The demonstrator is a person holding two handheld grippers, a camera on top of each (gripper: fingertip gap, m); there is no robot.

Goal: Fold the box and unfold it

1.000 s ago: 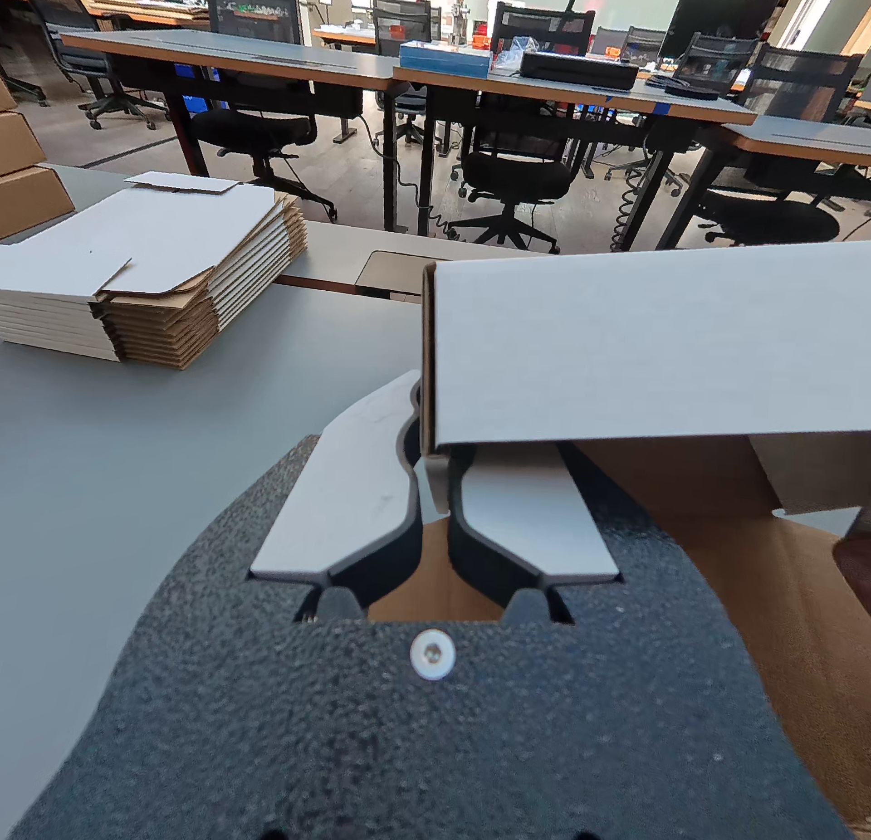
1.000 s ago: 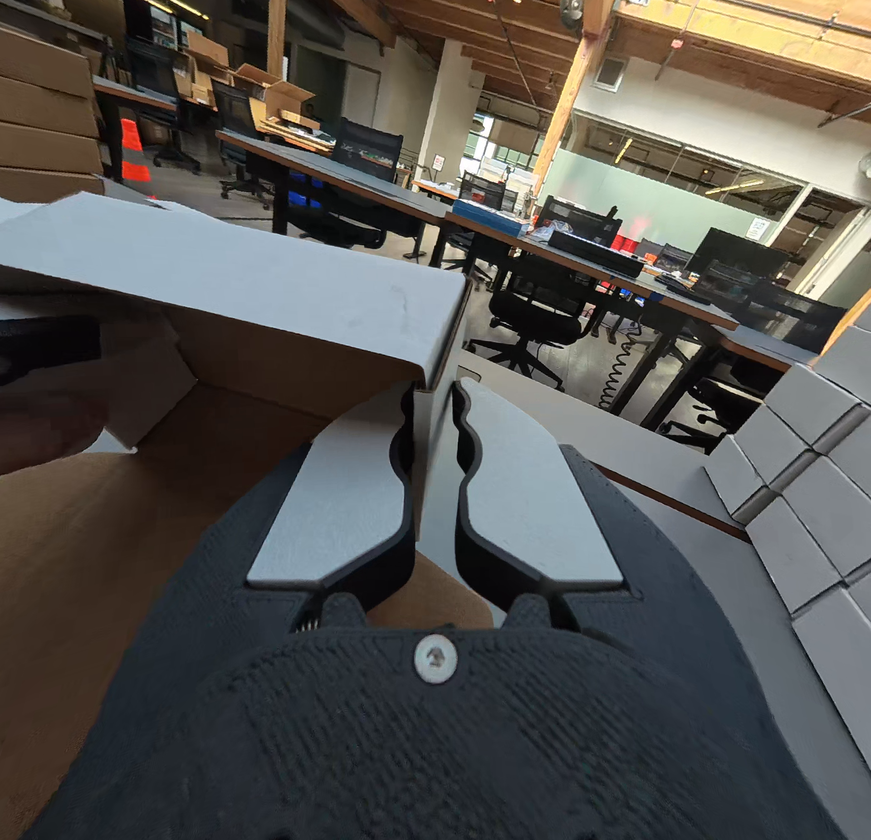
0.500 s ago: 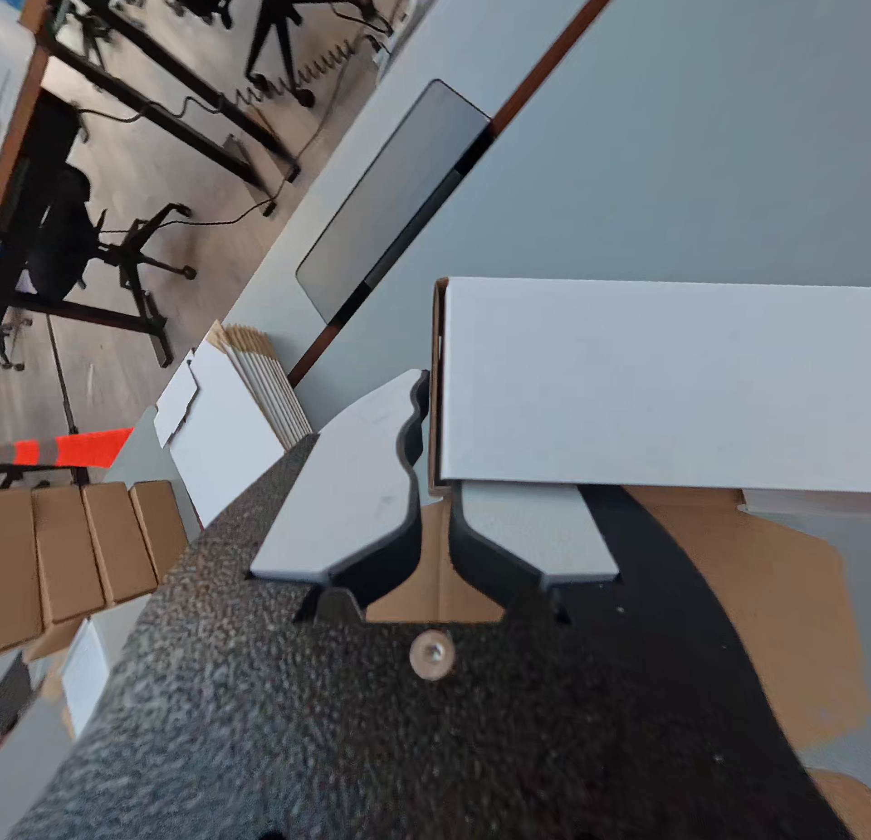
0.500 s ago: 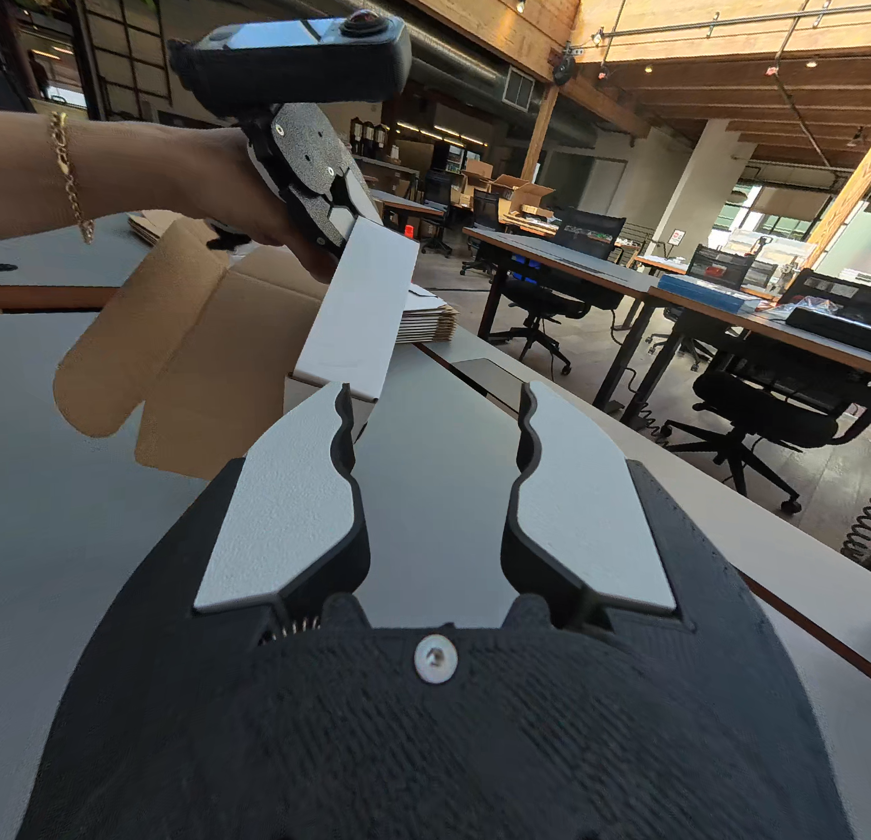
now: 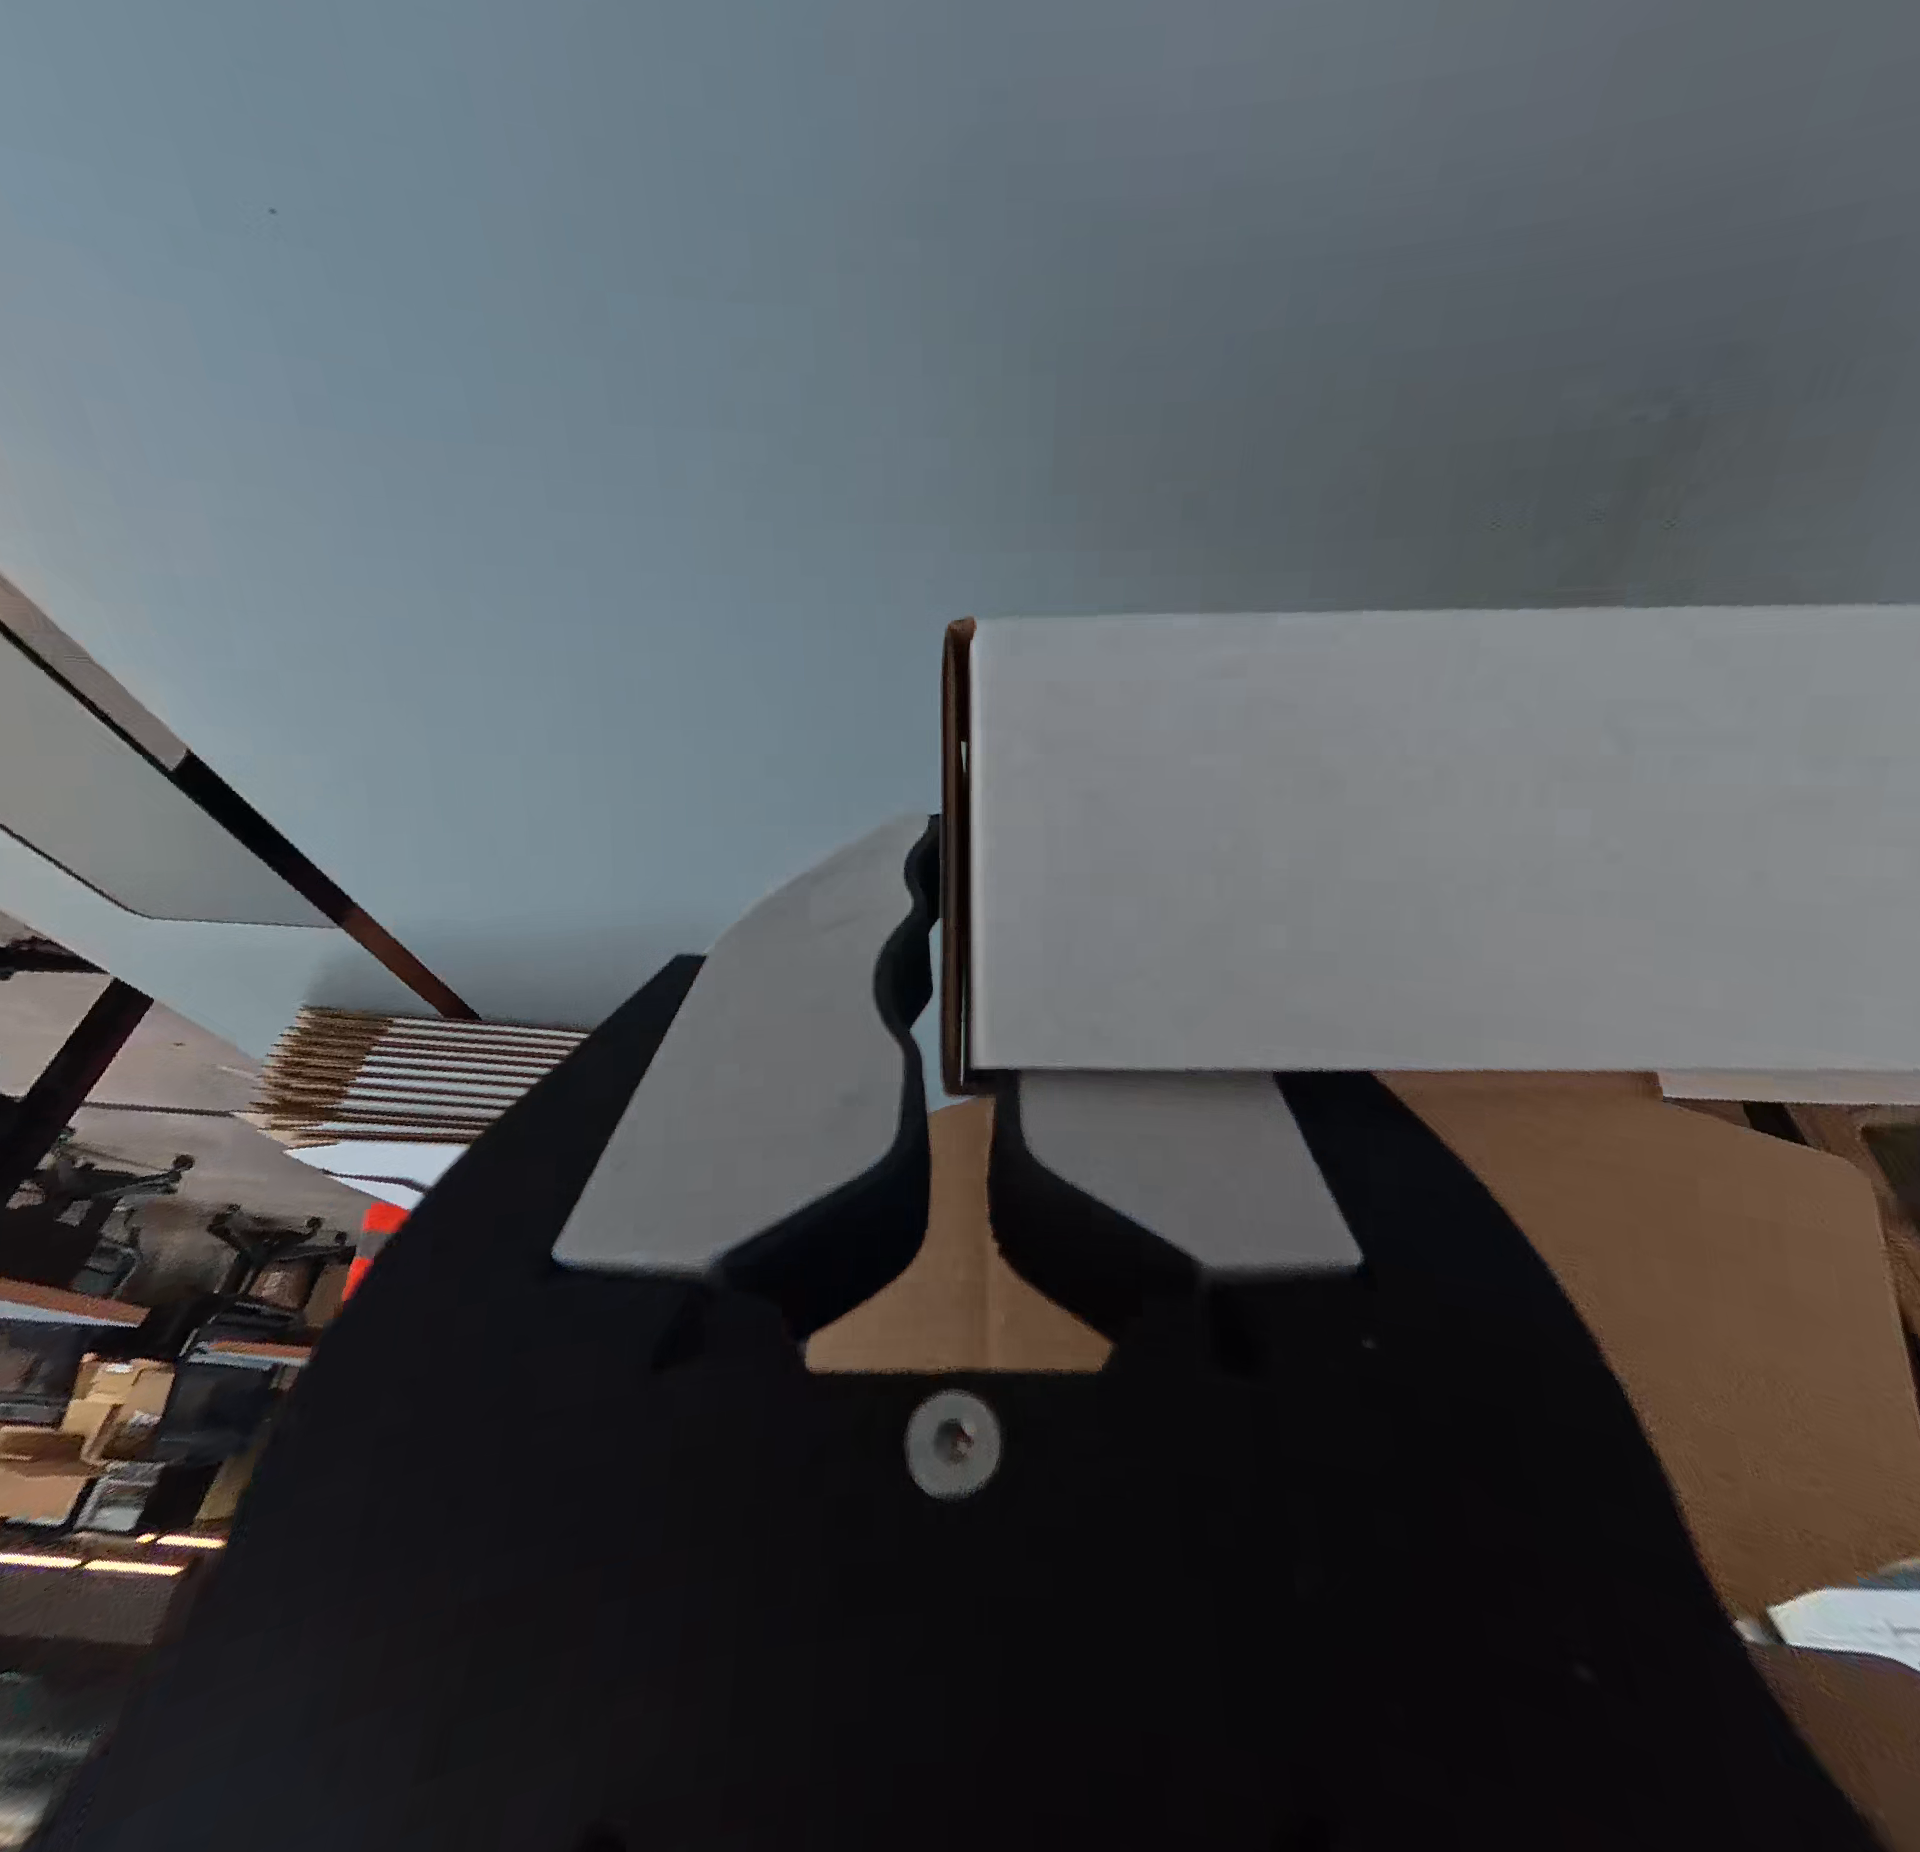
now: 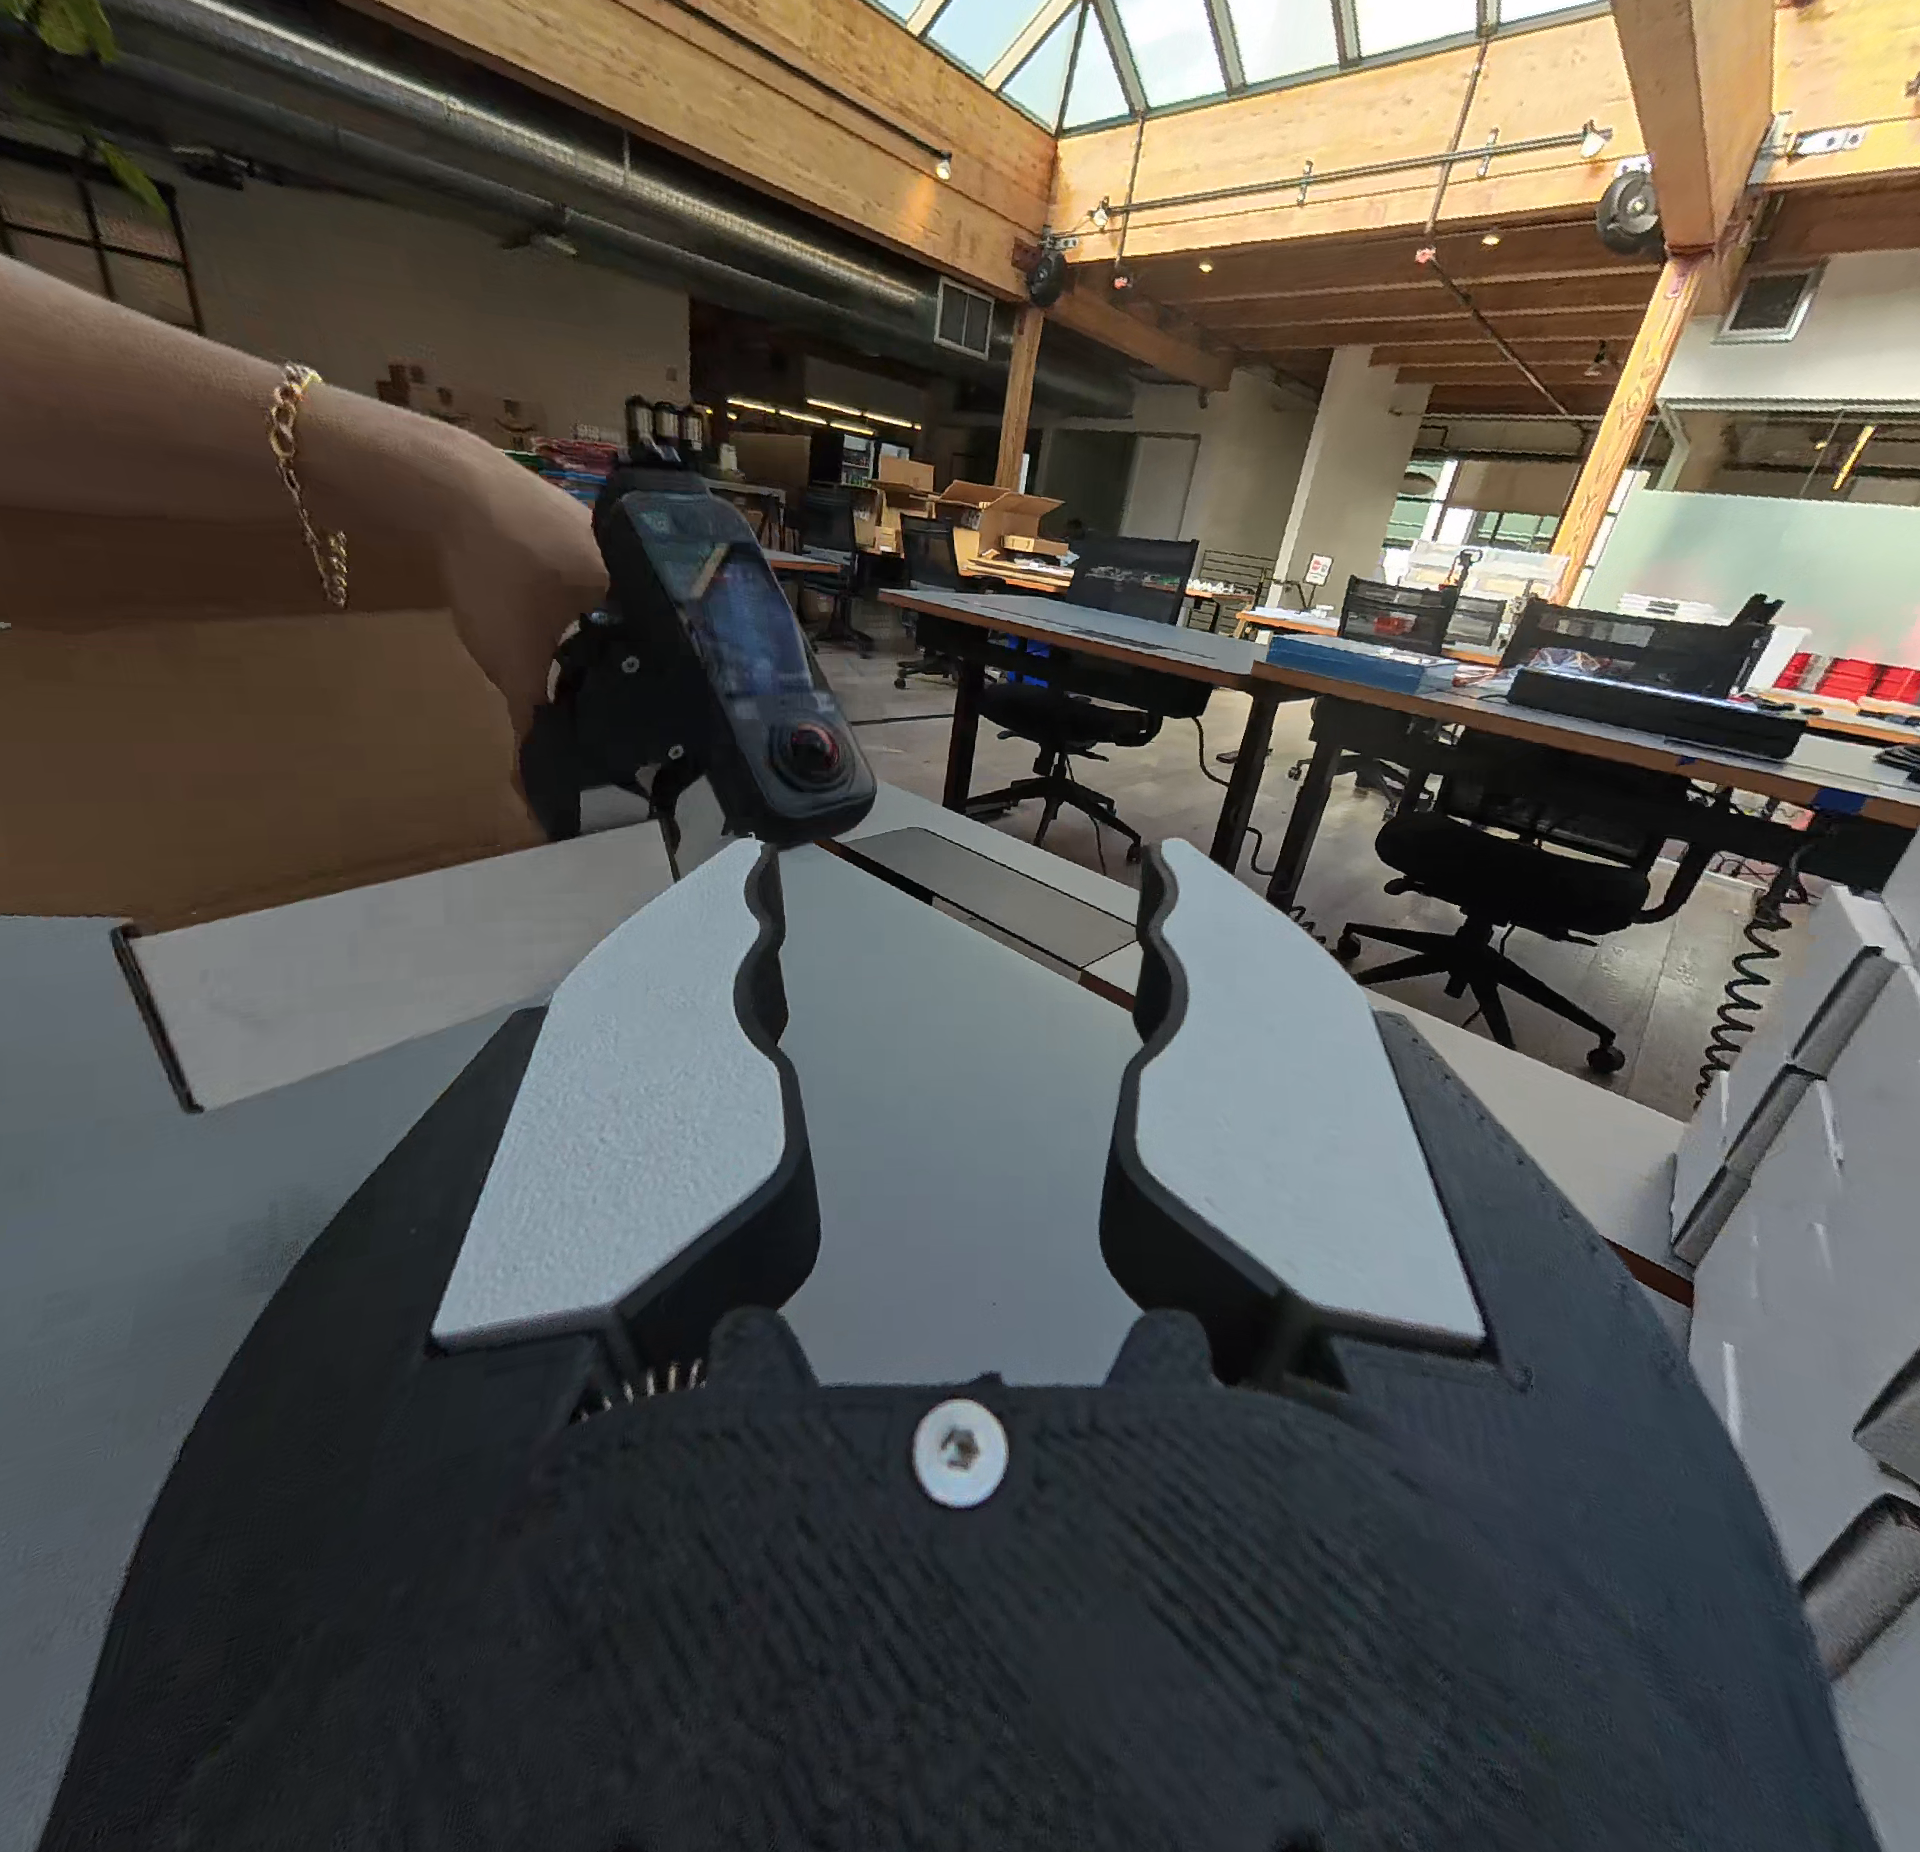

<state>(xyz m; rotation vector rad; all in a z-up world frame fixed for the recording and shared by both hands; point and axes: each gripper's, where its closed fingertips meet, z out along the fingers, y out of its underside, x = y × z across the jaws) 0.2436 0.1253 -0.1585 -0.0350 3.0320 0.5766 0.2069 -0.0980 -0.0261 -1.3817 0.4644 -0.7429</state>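
1. Gripping the box (image 5: pixel 1455 846) by the left end of its white panel, the left gripper (image 5: pixel 951 961) has its jaws clenched on the cardboard edge, which runs up between the two fingers; the right finger (image 5: pixel 1174 1168) lies partly hidden under that panel.
2. Below the white panel, the box's brown inner face spreads to the right of the jaws and is cut off at the picture's edge.
3. In the right wrist view the right gripper (image 6: pixel 956 929) is released, its jaws wide apart with only bare grey counter (image 6: pixel 935 1127) between them.
4. There the box (image 6: pixel 364 961) lies to the left of the jaws, just beside the left finger (image 6: pixel 634 1096): a white panel low over the counter with brown cardboard rising behind it.
5. Farther left, a hand (image 6: pixel 447 545) with a gold bracelet (image 6: pixel 307 483) holds the left gripper (image 6: pixel 623 753), whose jaws are hidden behind its camera body and the panel.
6. A stack of flat cardboard (image 5: pixel 416 1075) near the left view's lower left is partly hidden by the gripper body.
7. White boxes (image 6: pixel 1829 1179) at the right edge are cut off.
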